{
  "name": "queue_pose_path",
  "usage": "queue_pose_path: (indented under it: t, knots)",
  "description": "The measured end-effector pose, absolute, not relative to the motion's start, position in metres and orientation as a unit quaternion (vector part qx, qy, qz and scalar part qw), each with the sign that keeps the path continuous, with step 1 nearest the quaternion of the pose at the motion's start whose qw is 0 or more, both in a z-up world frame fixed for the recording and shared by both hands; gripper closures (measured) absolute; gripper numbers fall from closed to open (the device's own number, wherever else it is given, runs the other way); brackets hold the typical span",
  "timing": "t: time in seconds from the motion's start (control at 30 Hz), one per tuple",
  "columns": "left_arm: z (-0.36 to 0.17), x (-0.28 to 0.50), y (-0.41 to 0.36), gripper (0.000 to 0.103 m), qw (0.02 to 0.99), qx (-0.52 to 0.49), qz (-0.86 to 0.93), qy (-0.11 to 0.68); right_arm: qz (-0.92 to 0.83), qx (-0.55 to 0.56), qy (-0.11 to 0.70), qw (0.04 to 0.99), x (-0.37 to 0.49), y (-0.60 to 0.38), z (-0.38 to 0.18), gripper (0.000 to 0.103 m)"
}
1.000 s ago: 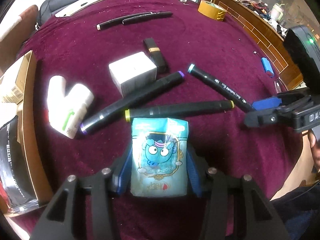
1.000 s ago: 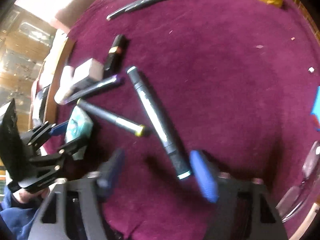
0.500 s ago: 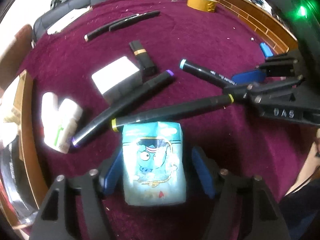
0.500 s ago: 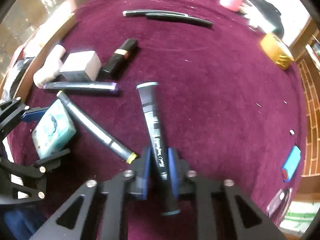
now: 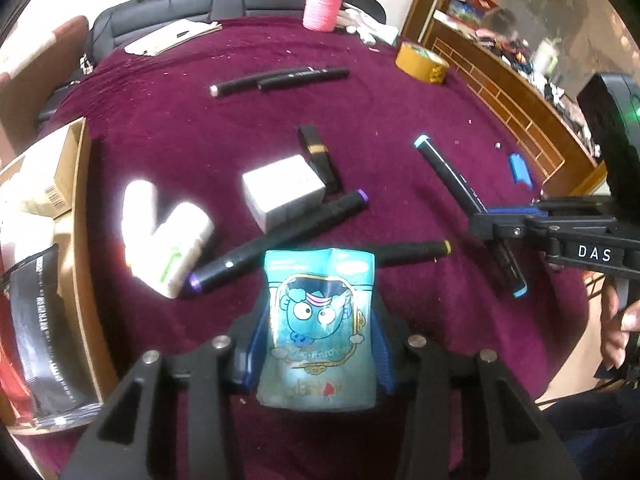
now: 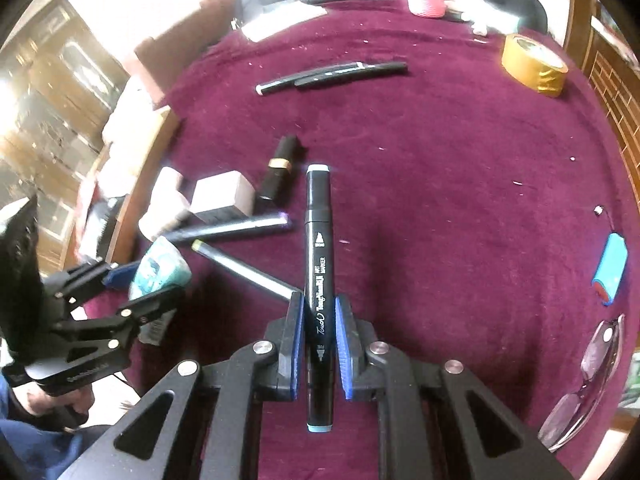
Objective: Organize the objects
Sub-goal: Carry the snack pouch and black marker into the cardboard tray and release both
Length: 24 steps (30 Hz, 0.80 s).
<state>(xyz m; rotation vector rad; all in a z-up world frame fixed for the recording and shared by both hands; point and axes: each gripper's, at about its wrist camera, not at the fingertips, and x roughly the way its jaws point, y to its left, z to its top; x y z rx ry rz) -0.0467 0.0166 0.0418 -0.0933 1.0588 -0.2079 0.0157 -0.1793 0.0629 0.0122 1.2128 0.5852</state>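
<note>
My left gripper is shut on a teal cartoon packet and holds it over the maroon table. It also shows in the right wrist view. My right gripper is shut on a black marker with light-blue caps, lifted off the cloth; this marker also shows in the left wrist view. A purple-capped marker, a yellow-capped marker, a white box, a black lipstick and white tubes lie on the table.
Two black markers lie further back. A tape roll and a pink cup stand at the far edge. A cardboard box is at the left. A blue battery and glasses lie at the right.
My right gripper closed on the light-blue-capped marker and lifted it. My left gripper keeps its hold on the teal packet and has raised it a little.
</note>
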Motion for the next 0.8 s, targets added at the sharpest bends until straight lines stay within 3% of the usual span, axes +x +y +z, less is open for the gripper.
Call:
queue_pose_path:
  t: [0.4, 0.8]
  knots:
    - [0.082, -0.065, 0.092, 0.06, 0.877, -0.092, -0.045, 0.469, 0.358, -0.017, 0.554, 0.751, 0.008, -0.075, 0.092, 0.087]
    - [0.111, -0.087, 0.223, 0.059, 0.887, -0.158, 0.039, 0.431, 0.424, -0.053, 0.573, 0.699, 0.017, 0.064, 0.107, 0.086]
